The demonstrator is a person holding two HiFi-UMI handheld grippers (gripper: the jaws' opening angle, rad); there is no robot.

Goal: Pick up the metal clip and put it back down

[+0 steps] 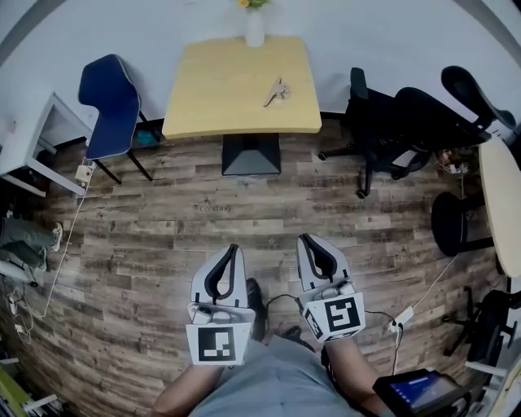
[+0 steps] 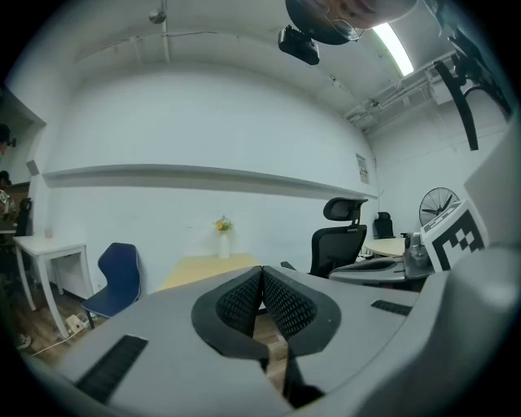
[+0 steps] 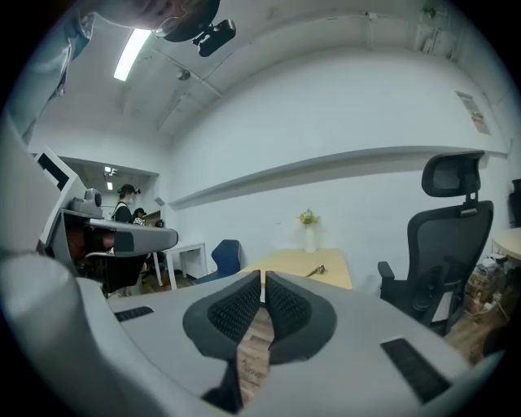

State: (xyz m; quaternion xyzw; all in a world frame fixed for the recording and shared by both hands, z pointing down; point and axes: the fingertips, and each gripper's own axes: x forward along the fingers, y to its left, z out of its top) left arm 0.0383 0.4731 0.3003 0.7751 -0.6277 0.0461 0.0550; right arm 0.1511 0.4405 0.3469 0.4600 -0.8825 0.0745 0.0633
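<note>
The metal clip (image 1: 277, 92) lies on the right half of the light wooden table (image 1: 220, 89) far ahead; in the right gripper view the clip (image 3: 317, 269) shows as a small shape on the tabletop (image 3: 293, 265). My left gripper (image 1: 234, 249) and right gripper (image 1: 304, 240) hang side by side over the wooden floor, well short of the table. Both are shut with nothing between the pads. The left gripper (image 2: 262, 271) view shows the table (image 2: 203, 267) but not the clip.
A white vase with flowers (image 1: 255, 24) stands at the table's far edge. A blue chair (image 1: 112, 102) sits left of the table and black office chairs (image 1: 399, 122) on the right. A white desk (image 1: 37, 138) is at the left, a round table (image 1: 503, 195) at the right. Cables (image 1: 411, 305) cross the floor.
</note>
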